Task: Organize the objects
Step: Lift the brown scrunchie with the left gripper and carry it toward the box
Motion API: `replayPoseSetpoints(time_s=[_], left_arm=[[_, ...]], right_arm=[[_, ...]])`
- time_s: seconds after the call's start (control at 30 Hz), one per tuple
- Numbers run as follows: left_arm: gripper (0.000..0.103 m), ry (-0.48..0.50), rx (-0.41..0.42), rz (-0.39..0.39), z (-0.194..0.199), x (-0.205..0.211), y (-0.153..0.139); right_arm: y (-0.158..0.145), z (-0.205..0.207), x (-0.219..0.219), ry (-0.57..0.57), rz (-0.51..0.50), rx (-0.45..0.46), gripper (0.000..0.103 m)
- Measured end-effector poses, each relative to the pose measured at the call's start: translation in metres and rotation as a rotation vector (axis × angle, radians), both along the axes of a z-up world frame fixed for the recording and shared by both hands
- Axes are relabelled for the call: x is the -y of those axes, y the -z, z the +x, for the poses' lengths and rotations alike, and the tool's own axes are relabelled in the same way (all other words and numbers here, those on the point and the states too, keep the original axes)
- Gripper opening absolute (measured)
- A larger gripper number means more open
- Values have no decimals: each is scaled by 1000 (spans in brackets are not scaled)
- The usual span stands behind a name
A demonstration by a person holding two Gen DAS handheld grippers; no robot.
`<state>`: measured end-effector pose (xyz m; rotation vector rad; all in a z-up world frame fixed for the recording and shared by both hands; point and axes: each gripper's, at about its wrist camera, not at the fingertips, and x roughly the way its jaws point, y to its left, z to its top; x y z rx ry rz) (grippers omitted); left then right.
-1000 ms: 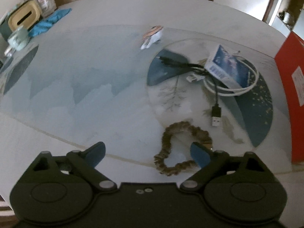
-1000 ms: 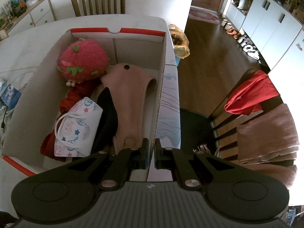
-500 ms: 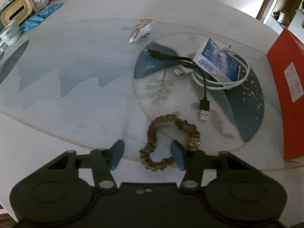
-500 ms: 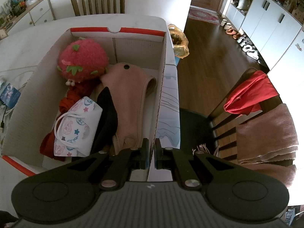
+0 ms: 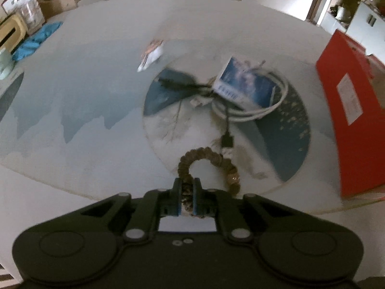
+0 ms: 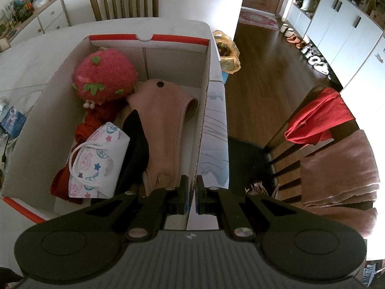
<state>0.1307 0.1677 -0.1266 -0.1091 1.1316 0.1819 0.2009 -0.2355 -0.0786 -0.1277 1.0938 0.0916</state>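
We had the left gripper (image 5: 187, 190) pinched on the scrunchie (image 5: 207, 160) near the box (image 5: 353, 110); its dangling loop could snag the black cable (image 5: 227, 130).

We see a round table (image 5: 79, 149) with a pale printed top showing blue mountain shapes and a circular inset. Inside that circle, right of centre in the left wrist view, a blue-and-white packet (image 5: 245, 82) lies on a coiled white cable (image 5: 259, 113), with a black USB cable (image 5: 226, 130) trailing toward the lower middle. A small white wrapper (image 5: 150, 56) sits above centre, a blue cloth (image 5: 36, 41) at upper left, and a red box (image 5: 356, 120) stands at the right edge.
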Motion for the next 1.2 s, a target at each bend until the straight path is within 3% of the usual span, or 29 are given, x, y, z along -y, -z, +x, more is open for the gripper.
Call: replayPoseSetpoints(time_s=[0.3, 0.4, 0.8, 1.2], left_arm=[[5, 136, 112, -47, 5, 38, -47], [5, 204, 154, -26, 7, 56, -63], [5, 338, 278, -78, 23, 103, -118], [5, 514, 337, -136, 58, 172, -137]], right_arm=[[2, 0, 3, -1, 15, 1, 5], [4, 0, 3, -3, 19, -1, 5], [5, -1, 11, -9, 62, 4, 5], [5, 1, 14, -18, 72, 4, 5]])
